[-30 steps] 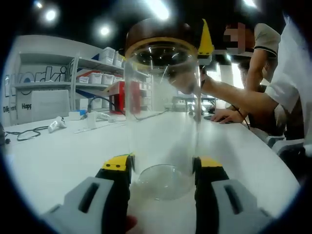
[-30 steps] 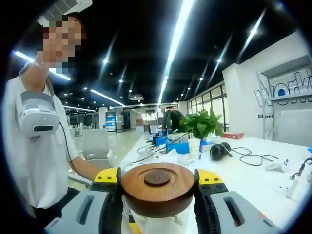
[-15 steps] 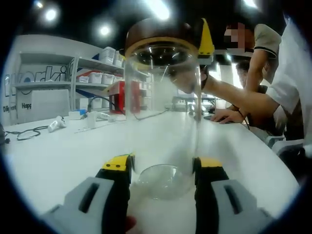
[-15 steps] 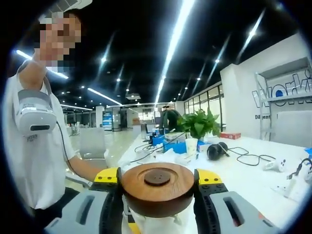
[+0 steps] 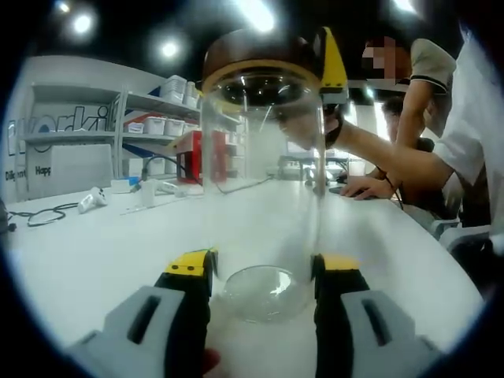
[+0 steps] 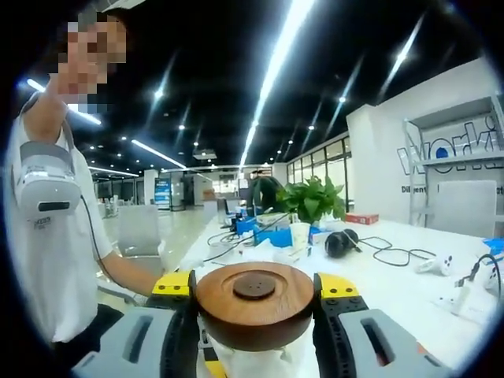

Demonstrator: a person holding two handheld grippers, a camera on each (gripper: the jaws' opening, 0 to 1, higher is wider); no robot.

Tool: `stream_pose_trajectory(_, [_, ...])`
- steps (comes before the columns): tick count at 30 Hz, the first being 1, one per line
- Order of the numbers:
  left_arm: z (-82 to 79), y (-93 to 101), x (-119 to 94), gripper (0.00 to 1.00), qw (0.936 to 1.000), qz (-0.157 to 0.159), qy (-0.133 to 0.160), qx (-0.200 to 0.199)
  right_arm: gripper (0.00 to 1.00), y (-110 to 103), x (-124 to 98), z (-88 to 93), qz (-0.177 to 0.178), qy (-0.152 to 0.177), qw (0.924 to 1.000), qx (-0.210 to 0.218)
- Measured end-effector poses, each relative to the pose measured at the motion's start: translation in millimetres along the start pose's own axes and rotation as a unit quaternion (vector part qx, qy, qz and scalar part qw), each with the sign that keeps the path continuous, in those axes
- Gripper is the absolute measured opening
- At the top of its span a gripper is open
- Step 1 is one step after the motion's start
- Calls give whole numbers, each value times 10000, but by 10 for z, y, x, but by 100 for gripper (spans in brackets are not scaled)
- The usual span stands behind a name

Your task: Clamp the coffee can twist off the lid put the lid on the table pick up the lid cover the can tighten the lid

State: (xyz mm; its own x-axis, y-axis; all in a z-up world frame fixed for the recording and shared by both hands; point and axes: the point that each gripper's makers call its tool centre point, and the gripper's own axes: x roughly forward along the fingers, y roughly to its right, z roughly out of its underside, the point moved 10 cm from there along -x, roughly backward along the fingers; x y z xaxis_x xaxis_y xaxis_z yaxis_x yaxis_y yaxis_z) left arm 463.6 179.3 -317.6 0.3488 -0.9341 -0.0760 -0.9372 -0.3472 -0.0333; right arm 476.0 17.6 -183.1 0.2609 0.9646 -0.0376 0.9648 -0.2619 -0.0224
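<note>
A tall clear coffee can (image 5: pixel 261 181) stands upright on the white table (image 5: pixel 94 252). My left gripper (image 5: pixel 261 272) is shut on its base, one yellow-tipped jaw on each side. A round brown wooden lid (image 5: pixel 256 49) sits on the can's mouth. In the right gripper view the same lid (image 6: pixel 254 301) lies between the jaws of my right gripper (image 6: pixel 254 290), which is shut on it from both sides. The right gripper's yellow tip (image 5: pixel 331 63) shows beside the lid in the left gripper view.
Shelves with white boxes (image 5: pixel 161 106) and a red box (image 5: pixel 193 153) stand at the back left. Cables (image 5: pixel 39 214) and small devices lie on the table. A person's arm (image 5: pixel 378 153) reaches in from the right. A plant (image 6: pixel 315 201) and headphones (image 6: pixel 340 242) sit further along.
The background in the right gripper view has shifted slightly, so that camera has turned a little with the lid. The can and left gripper have stayed still.
</note>
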Motion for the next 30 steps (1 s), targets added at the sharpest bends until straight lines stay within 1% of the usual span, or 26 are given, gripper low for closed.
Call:
stream_pose_trajectory(11, [-3, 3, 0, 42, 10000, 2, -2, -4, 53, -73, -1, 0, 341, -6, 9994, 4])
stream_pose_trajectory(18, [-5, 2, 1, 42, 10000, -2, -7, 2, 53, -82, -11, -1, 545, -6, 9985, 20])
stream_pose_trajectory(30, [-2, -5, 0, 42, 10000, -4, -9, -5, 53, -94, -21, 2, 786, -23, 9969, 54])
